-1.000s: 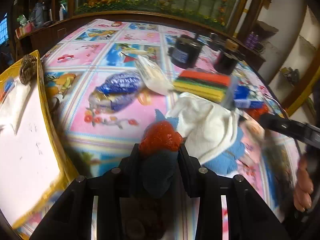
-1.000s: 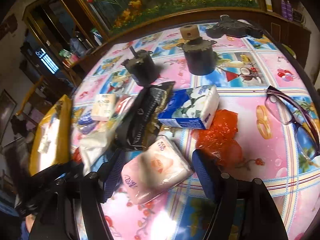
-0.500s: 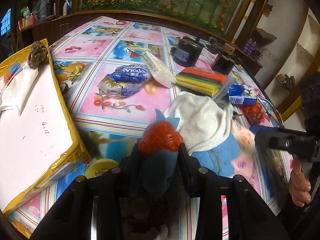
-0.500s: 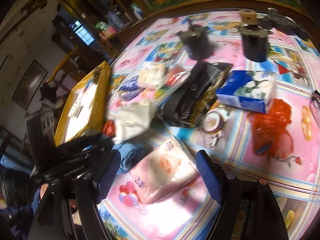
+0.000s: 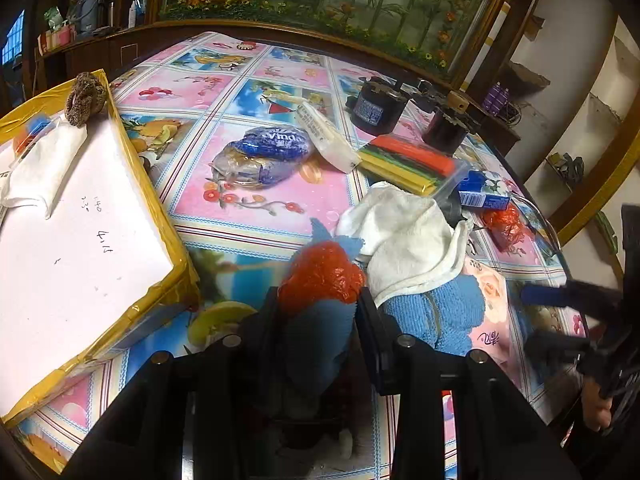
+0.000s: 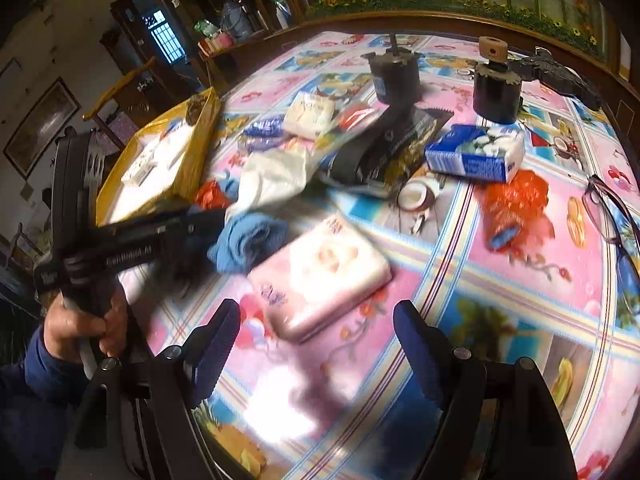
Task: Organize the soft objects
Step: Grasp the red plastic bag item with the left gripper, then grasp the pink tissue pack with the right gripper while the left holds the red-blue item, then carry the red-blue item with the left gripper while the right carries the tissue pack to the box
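Two grippers are working over a cluttered table (image 5: 256,208). Nearest, the left gripper (image 5: 318,312) is pinching a blue cloth with a red bag (image 5: 320,276) bunched at its tips, held above the tablecloth beside the yellow tray (image 5: 160,216). The right gripper (image 6: 316,340) is gaping, its jaws having just been opening, nothing between them; a pink tissue pack (image 6: 320,276) is lying just ahead. Beyond are sitting a blue towel (image 6: 248,240), a white cloth (image 5: 404,240), a blue carton (image 6: 476,156) and two dark cylinders (image 6: 394,76).
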A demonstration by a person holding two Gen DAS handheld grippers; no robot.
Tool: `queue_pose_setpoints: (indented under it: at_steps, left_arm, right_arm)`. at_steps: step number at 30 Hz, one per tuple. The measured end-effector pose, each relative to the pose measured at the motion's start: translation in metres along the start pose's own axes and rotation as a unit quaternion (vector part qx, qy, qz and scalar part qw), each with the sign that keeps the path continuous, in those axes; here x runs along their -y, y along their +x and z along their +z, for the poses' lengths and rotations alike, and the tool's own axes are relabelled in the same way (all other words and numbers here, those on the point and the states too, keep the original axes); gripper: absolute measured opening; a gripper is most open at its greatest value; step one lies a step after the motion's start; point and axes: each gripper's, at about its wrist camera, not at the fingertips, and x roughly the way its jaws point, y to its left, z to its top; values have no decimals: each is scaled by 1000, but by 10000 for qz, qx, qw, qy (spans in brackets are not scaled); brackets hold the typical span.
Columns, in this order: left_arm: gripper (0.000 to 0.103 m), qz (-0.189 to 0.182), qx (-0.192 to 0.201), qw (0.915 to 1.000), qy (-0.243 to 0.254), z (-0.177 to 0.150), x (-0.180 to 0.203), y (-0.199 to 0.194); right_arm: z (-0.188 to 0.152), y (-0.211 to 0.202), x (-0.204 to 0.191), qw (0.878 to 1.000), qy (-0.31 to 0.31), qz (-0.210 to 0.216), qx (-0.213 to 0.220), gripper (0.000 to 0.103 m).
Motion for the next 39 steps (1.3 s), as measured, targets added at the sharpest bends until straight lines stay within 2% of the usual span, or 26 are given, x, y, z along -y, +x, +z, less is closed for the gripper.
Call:
queue_pose_setpoints:
  at_steps: [2,7,11,14,15,17,19,21,27,30,34,39]
  left_arm:
    - [35,-30,1,10000,-21,0,1,0]
    - [35,-35,5,10000,-17,0,1,0]
    - [35,-43,5,10000,-17,0,1,0]
    - [35,-60,3,10000,-21,0,1,0]
    - [35,-66,4,10000,-17,0,2,0]
    - [35,-85,4,10000,-14,-1,3,0]
    - [35,-97,4,10000,-23,-1,3,0]
    - [35,-79,4,10000,-7,-1,4,0]
    - [35,-64,4,10000,7,-1,4,0]
    - [35,-71,8,10000,0,-1,5,1]
    - [35,-53,22,10000,-21,-1,3,0]
    - [35,-144,232,9996,-67,-1,0,-7]
  right_arm:
    - [0,7,-9,9998,-146,-79,-83,83]
    - [8,27,-22,9960,-479,-699,-274,83]
    - [12,24,7,9908,-260,-1292,-292,83]
    - [13,10,44,9799,304,-1963,-164,83]
    - [12,3,54,9791,485,-1974,-84,83]
    - [12,-4,57,9832,555,-1740,23,83]
    - [15,-8,44,9892,316,-1418,210,83]
    - [23,-8,31,9907,49,-1327,304,83]
    - [45,35,25,9903,-141,-1385,-10,83]
    - [41,46,27,9891,-122,-1462,-108,60]
    - [37,37,30,9899,3,-1402,186,56]
    - [34,8,23,9870,65,-1194,1073,56]
